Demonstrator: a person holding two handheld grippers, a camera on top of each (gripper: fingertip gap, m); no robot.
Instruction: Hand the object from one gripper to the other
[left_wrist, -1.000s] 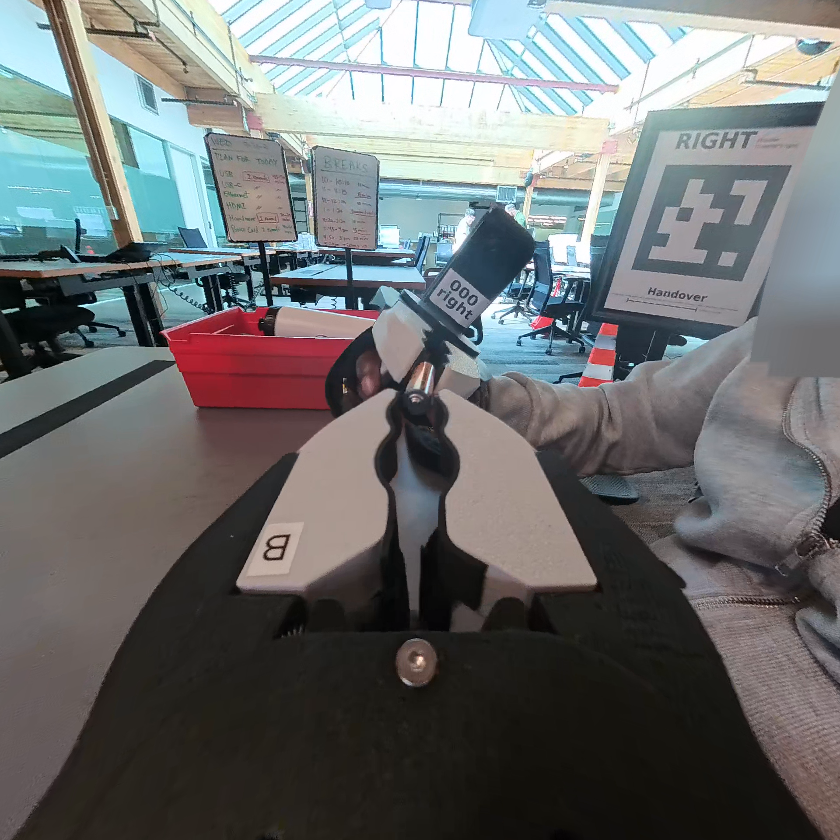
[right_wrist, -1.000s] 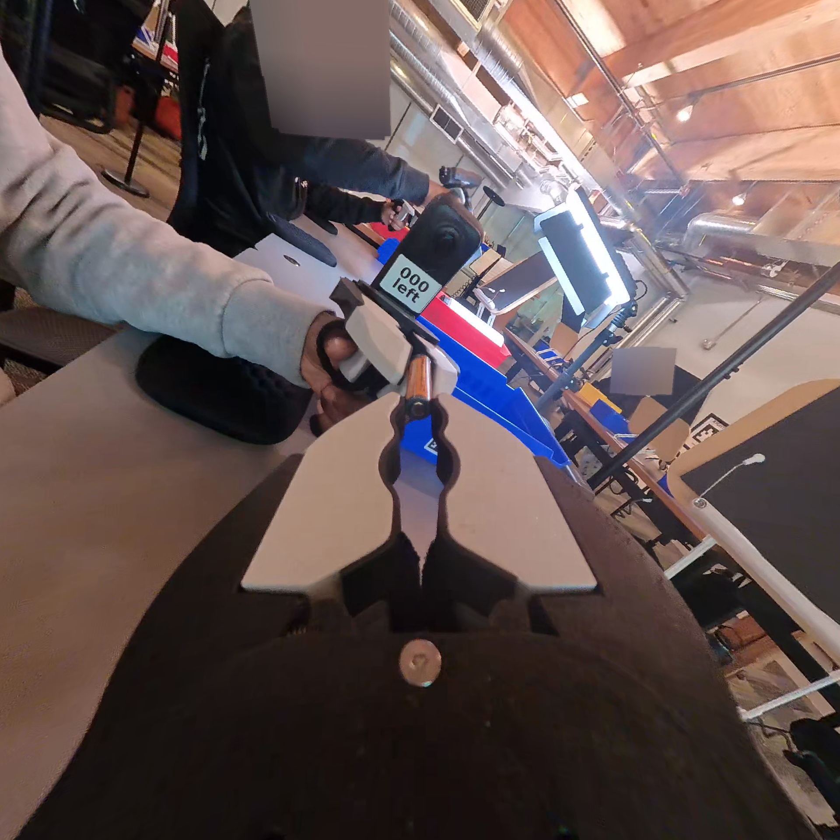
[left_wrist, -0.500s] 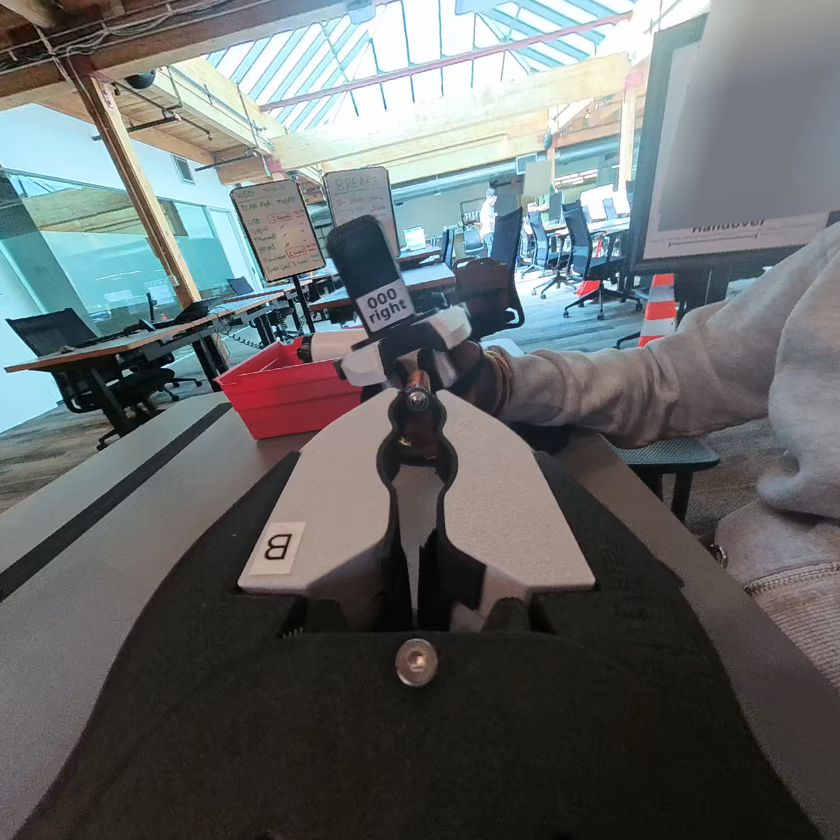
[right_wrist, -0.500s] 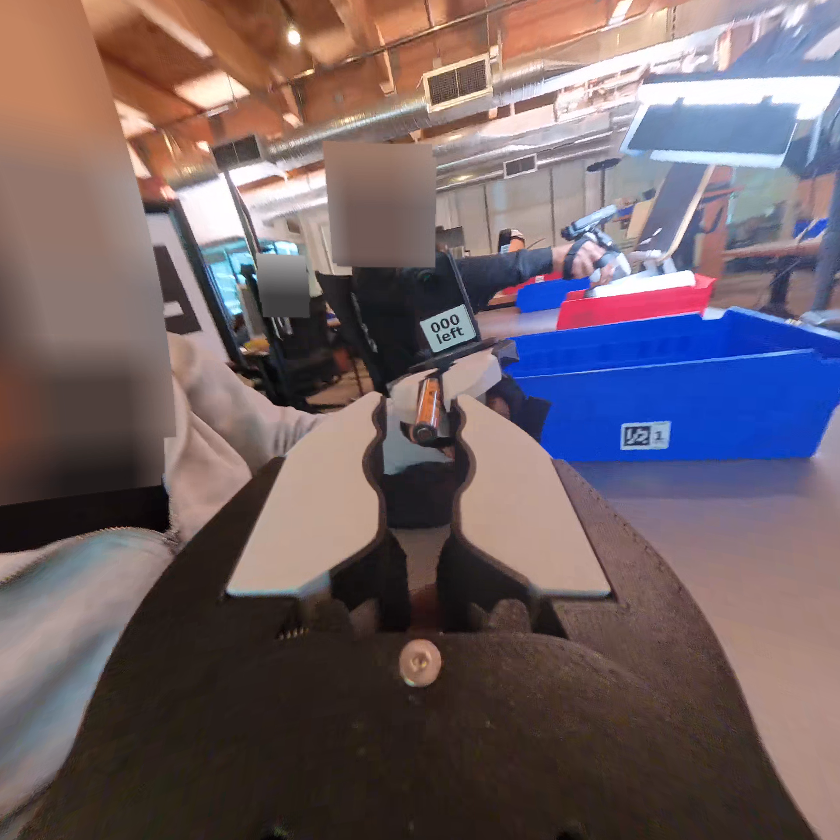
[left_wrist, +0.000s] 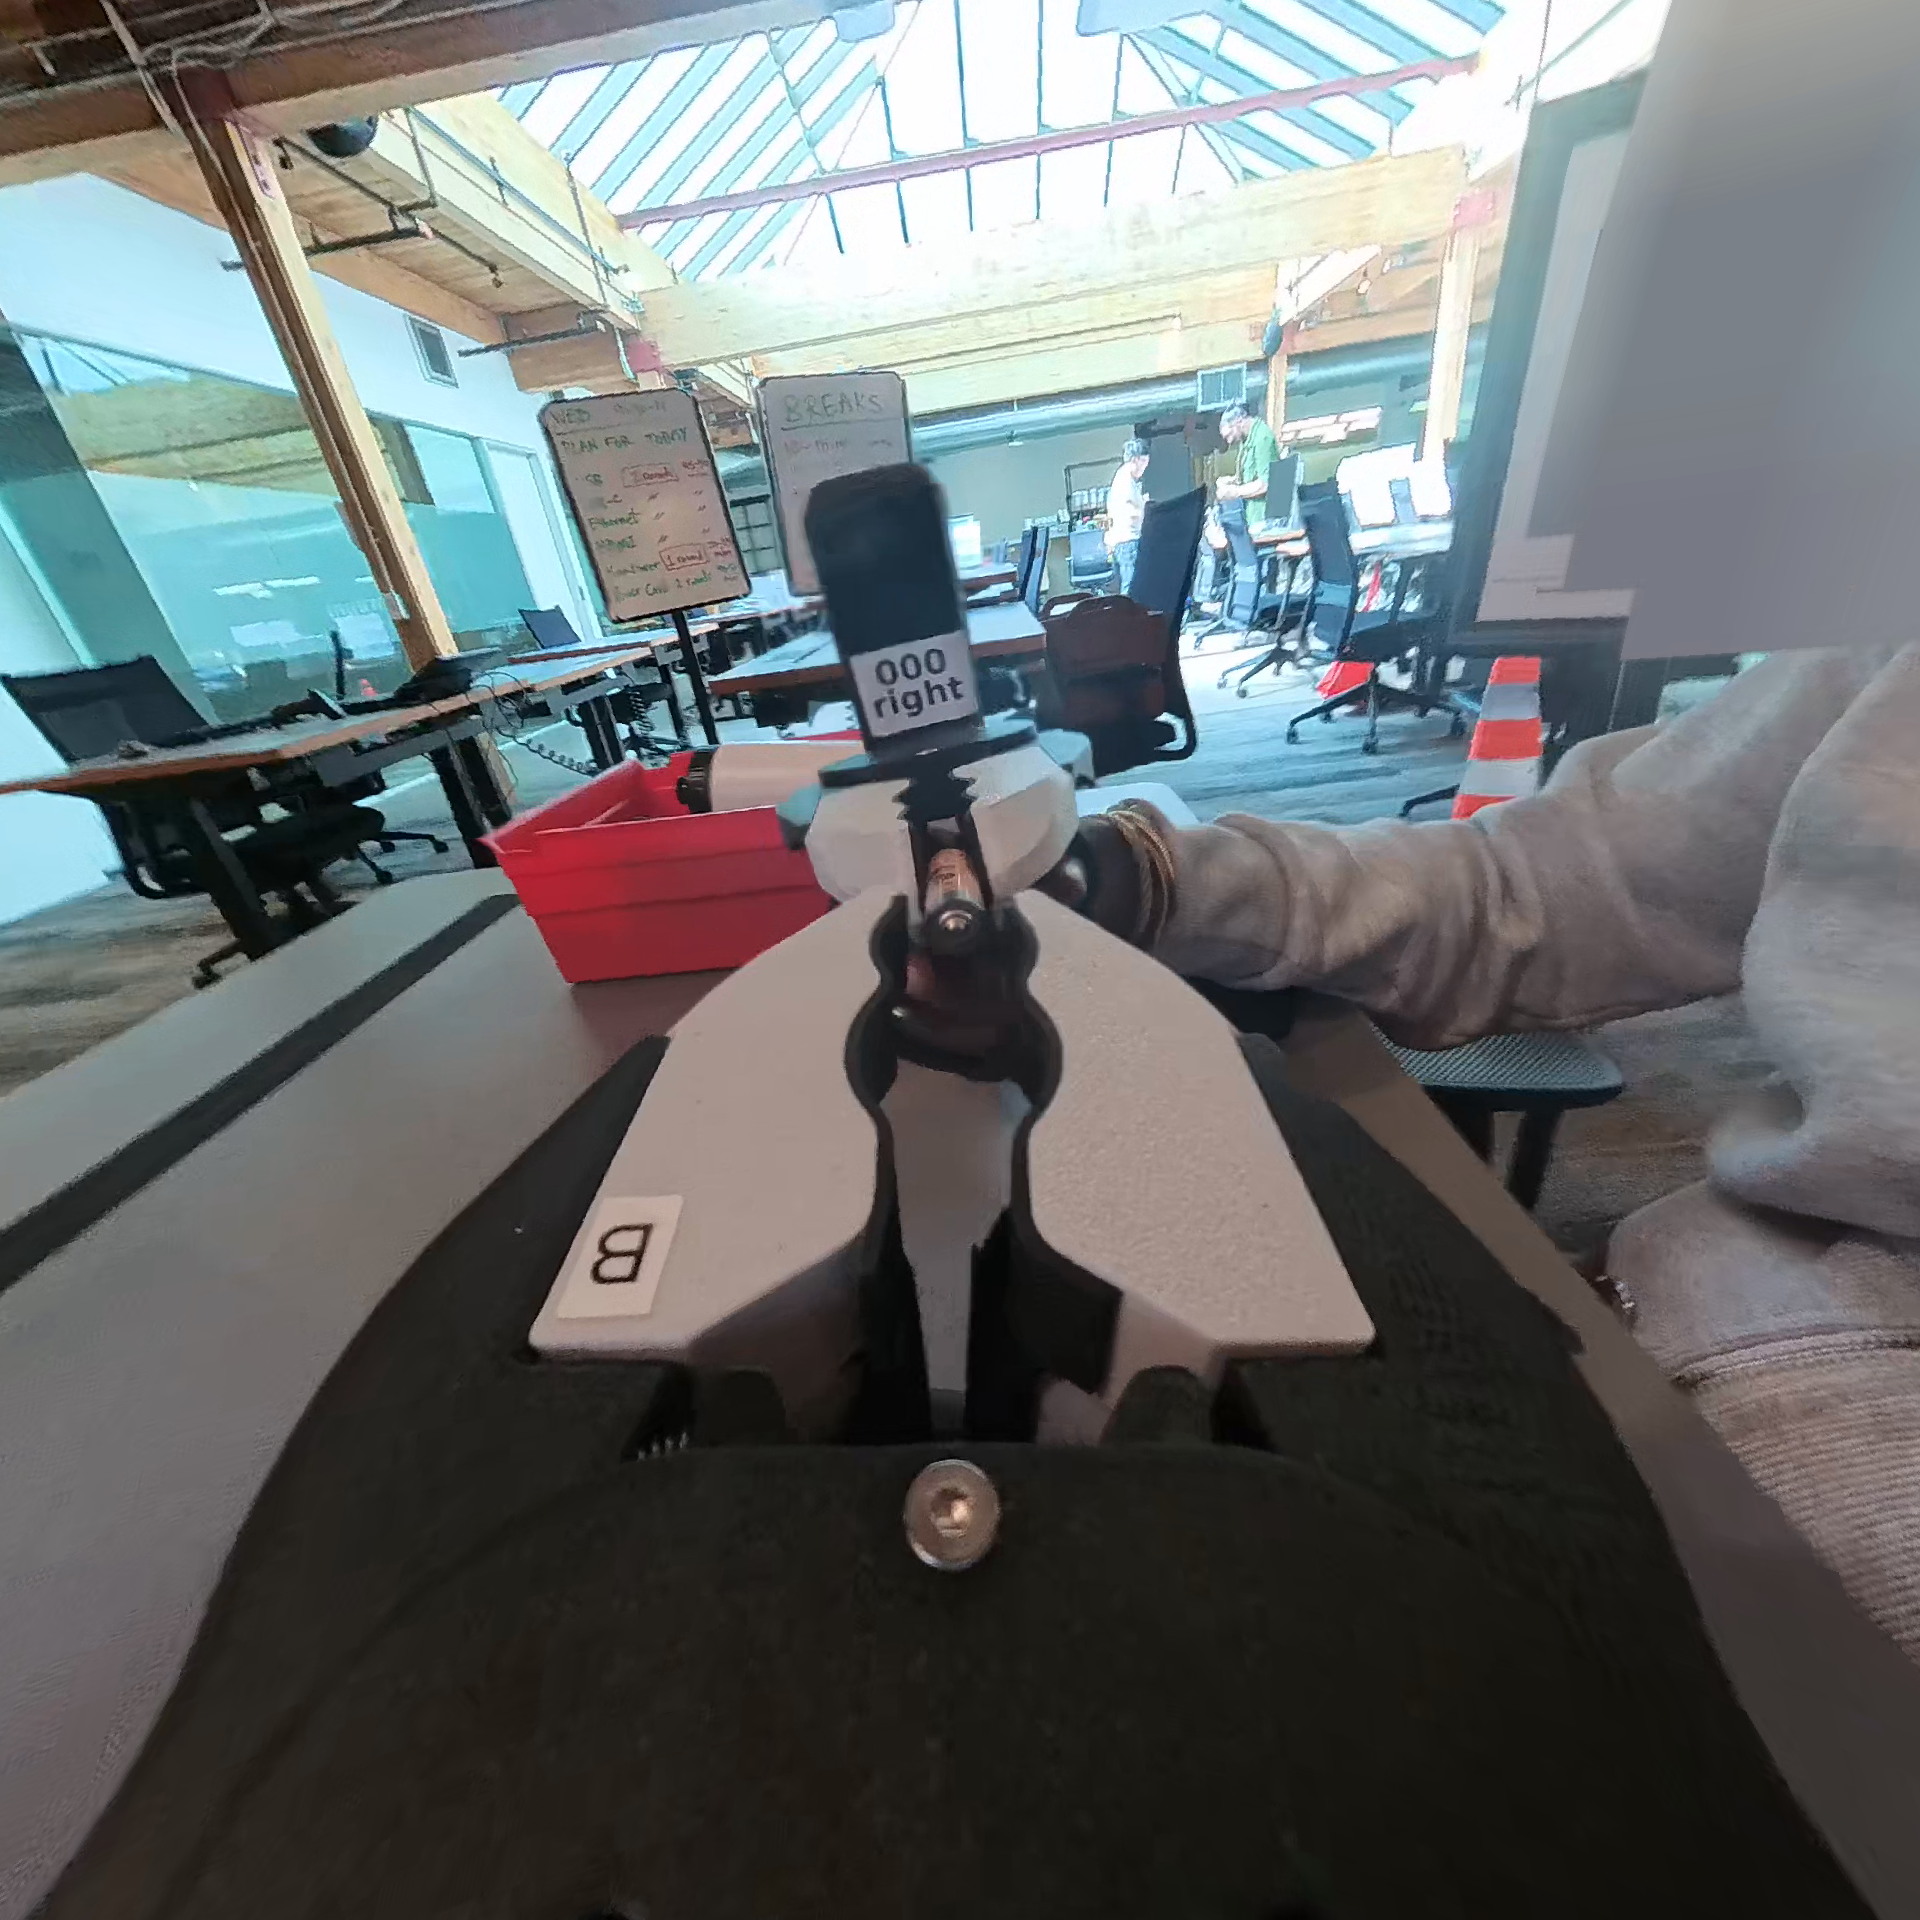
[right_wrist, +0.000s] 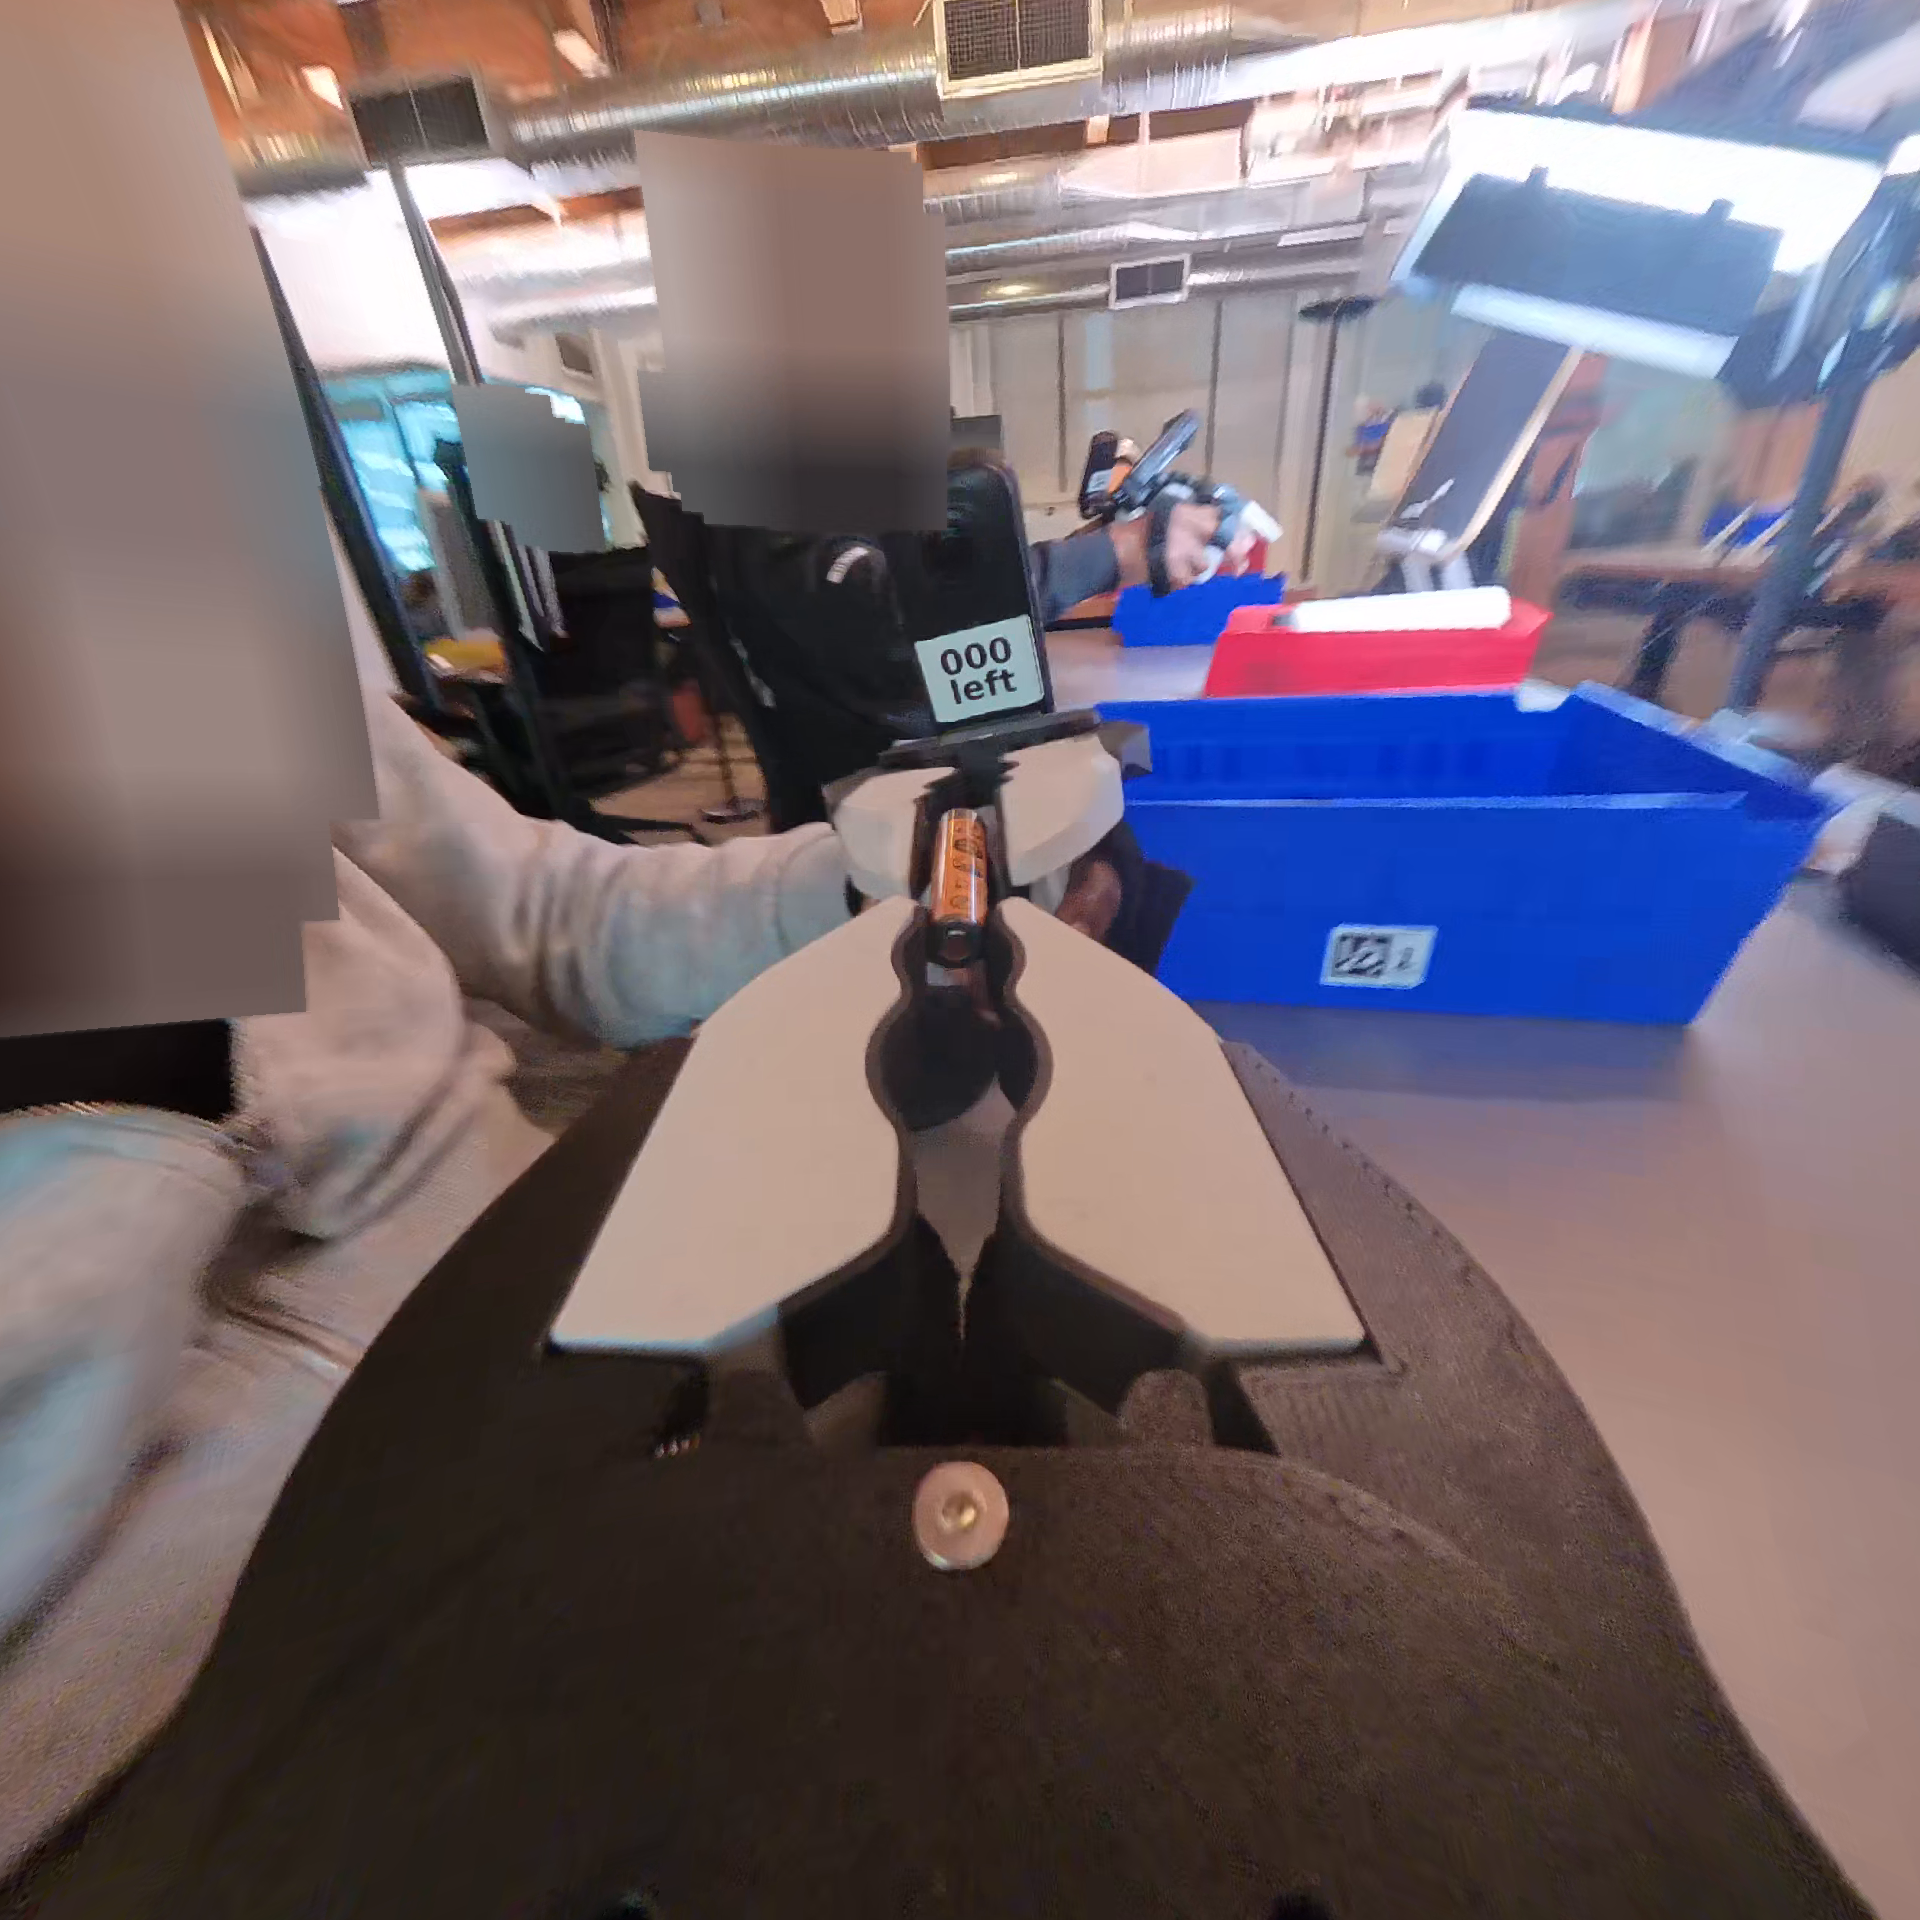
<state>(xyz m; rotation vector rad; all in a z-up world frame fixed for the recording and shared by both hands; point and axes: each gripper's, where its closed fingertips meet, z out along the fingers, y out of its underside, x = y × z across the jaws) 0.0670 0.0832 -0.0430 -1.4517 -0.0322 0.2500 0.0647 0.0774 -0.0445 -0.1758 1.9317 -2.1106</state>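
The battery (right_wrist: 958, 871), a small copper-coloured cell, is the landmark here: it sits lengthwise between the two grippers, held up in the air above the counter (right_wrist: 1558, 1195). Nearest in the right wrist view, the right gripper (right_wrist: 954, 940) is clenched on the near end of the battery, its fingertips pinching the cap. In the left wrist view the left gripper (left_wrist: 954, 925) likewise pinches the end of the battery facing it. Both grippers therefore grasp the battery at once, nose to nose, each one directly behind it from the other's side.

Compared with a second ago, the pair has swung from a steep tilt to roughly level, and the two grippers now face each other squarely along the battery's axis instead of meeting it at an angle. Half a second ago the battery lay slightly askew between the tips; now it lines up straight. I judge this to be the shared-hold stage of the handover: one gripper has yet to let go, and which one gives cannot be told.

Beyond the battery in the right wrist view stands a blue bin (right_wrist: 1455, 862) on the counter; beyond it in the left wrist view, a red bin (left_wrist: 644, 883).
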